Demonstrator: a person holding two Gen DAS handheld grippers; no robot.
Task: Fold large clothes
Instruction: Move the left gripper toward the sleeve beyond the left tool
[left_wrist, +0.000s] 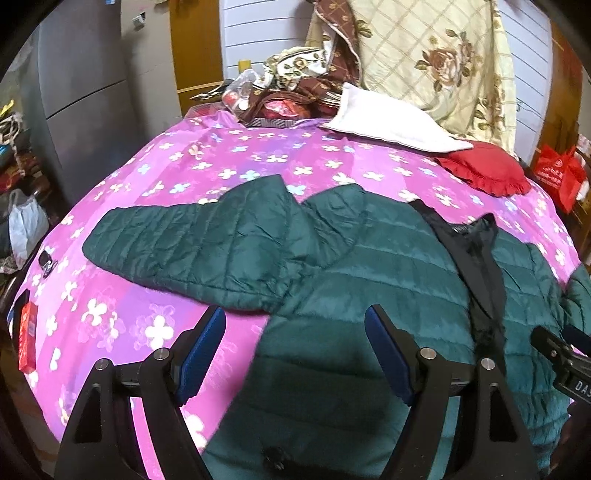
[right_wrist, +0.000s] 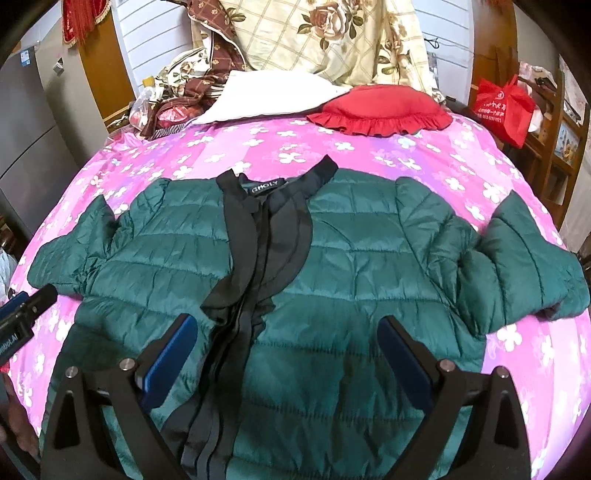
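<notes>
While both tools hover empty, the jacket (right_wrist: 354, 266) lies spread flat, front up, on the pink bedspread (right_wrist: 424, 147), collar (right_wrist: 291, 184) pointing at the red cushion (right_wrist: 380, 107) and hem nearest the cameras. Left gripper (left_wrist: 295, 354) is spread wide, nothing between its blue pads; it hangs over the jacket's hem edge on the left-sleeve side, half over bedspread. Right gripper (right_wrist: 288, 358) is also wide, empty, above the lower front, just right of the black placket (right_wrist: 255, 258). Left sleeve (left_wrist: 192, 243) stretches out sideways from the jacket body, away from the cushion side; right sleeve (right_wrist: 517, 266) is bent and bunched beside the body. Front looks unzipped, black trim lying loose and slightly twisted.

Handling guess: quilted puffer, so light, soft, springy; shiny shell likely slippery, and padding will puff back after a crease. Thick layers need a deep bite, not a fingertip pinch. Best holds, I think: left sleeve at the cuff or mid-sleeve to bring it across the chest, right sleeve likewise, then hem corners to fold up toward the collar. Avoid grabbing the loose placket alone, it would drag and skew the front.
</notes>
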